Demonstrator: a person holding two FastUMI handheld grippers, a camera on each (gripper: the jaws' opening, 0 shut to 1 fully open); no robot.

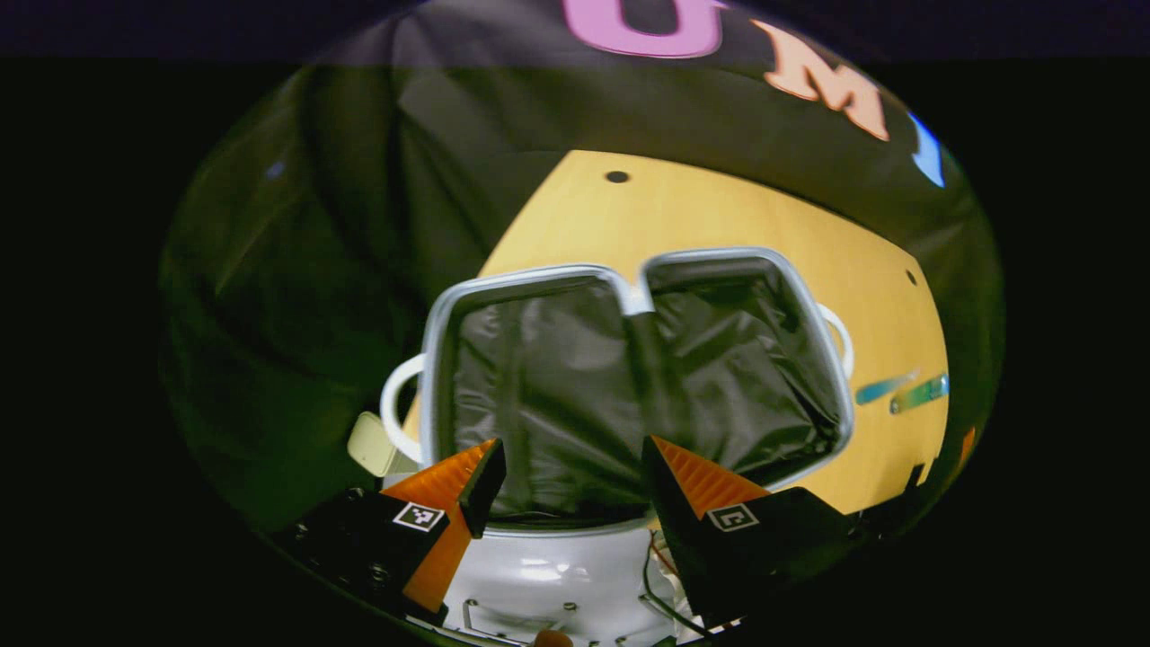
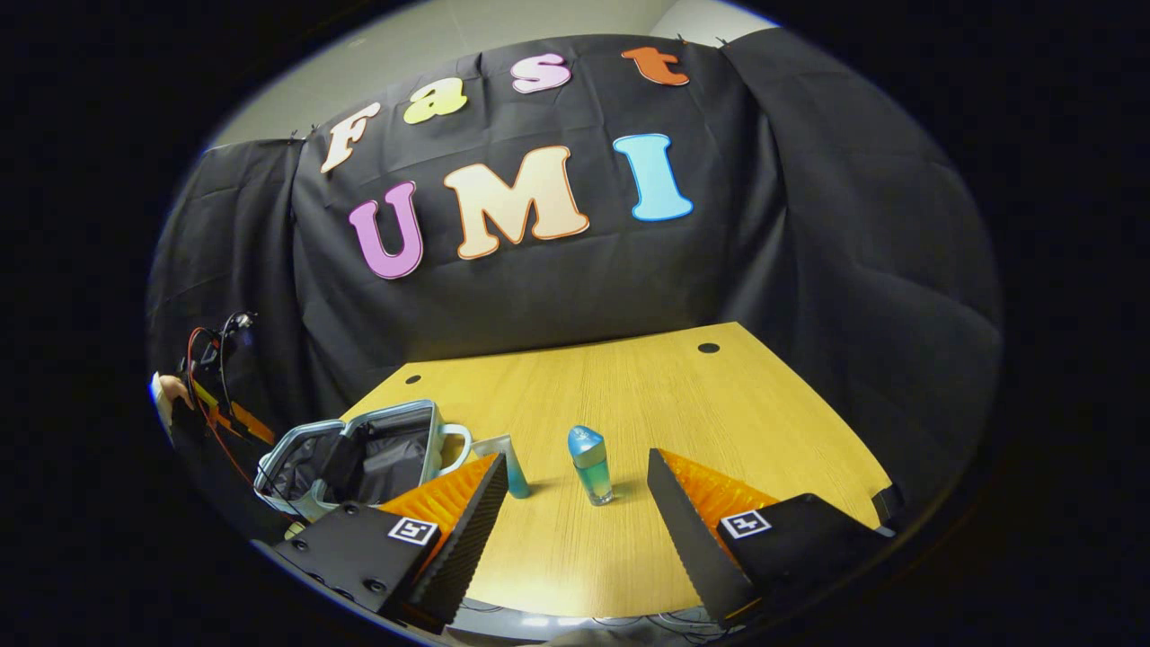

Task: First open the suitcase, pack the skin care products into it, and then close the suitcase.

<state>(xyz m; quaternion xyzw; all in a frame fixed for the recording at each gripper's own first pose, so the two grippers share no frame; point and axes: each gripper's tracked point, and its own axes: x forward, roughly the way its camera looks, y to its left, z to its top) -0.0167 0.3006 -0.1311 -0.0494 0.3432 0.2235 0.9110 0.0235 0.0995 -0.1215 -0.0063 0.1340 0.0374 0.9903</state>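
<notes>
The small suitcase (image 1: 530, 277) lies open flat on the wooden table, with a white rim, black lining in both halves and nothing inside. My left gripper (image 1: 572, 445) hangs open just above its near edge, holding nothing. Two skin care products lie far right in this view: a teal tube (image 1: 885, 388) and a blue-green bottle (image 1: 918, 394). In the right gripper view the bottle (image 2: 590, 465) stands upright between the open fingers of my right gripper (image 2: 576, 456), a little beyond them. The tube (image 2: 512, 467) stands beside the suitcase (image 2: 296, 440).
The wooden table (image 2: 629, 386) has bare surface behind and to the right of the bottle. Black cloth walls close in the back and sides. A hand (image 2: 166, 393) with red cables sits at the far left beside the suitcase. A cream tag (image 1: 370, 445) hangs at the suitcase handle.
</notes>
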